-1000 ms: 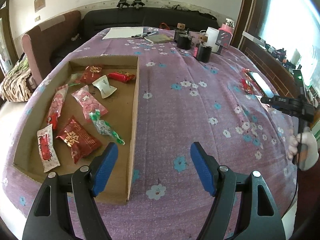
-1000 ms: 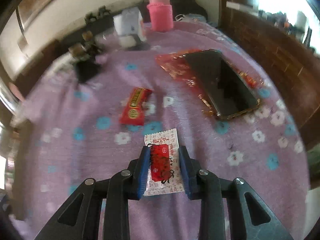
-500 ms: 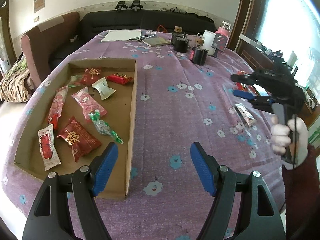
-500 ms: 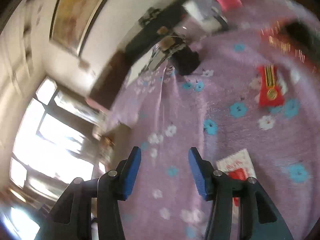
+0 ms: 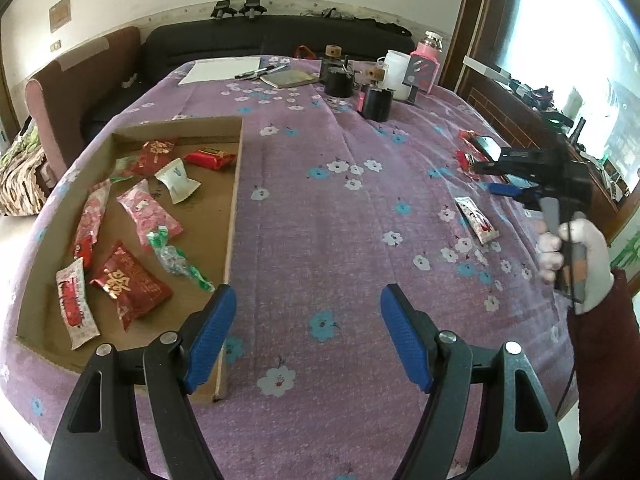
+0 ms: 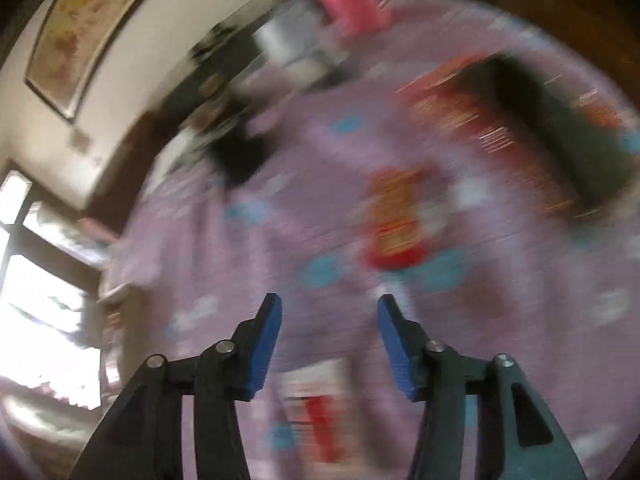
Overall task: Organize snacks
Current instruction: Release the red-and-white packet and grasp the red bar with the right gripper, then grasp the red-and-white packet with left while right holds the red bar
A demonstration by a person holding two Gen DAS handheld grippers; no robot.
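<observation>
A shallow cardboard tray (image 5: 236, 184) on the left of the purple flowered tablecloth holds several wrapped snacks. My left gripper (image 5: 308, 328) is open and empty above the cloth beside the tray's near right corner. My right gripper (image 6: 328, 336) is open and empty; it also shows in the left wrist view (image 5: 508, 184), held above the table's right side. A white and red snack packet (image 5: 476, 220) lies flat on the cloth below it, and shows blurred between the fingers in the right wrist view (image 6: 316, 408). A red snack bar (image 6: 400, 216) lies further on.
A phone on red packets (image 5: 484, 146) lies near the right edge. Black jars (image 5: 376, 102), a white cup (image 5: 396, 72), a pink bottle (image 5: 426, 60), a notebook and papers (image 5: 224, 70) stand at the far end. A sofa and an armchair lie beyond the table.
My right gripper let go of the white and red packet, opened and lifted off it, swinging quickly. The packet stays on the cloth. My left gripper has hardly moved.
</observation>
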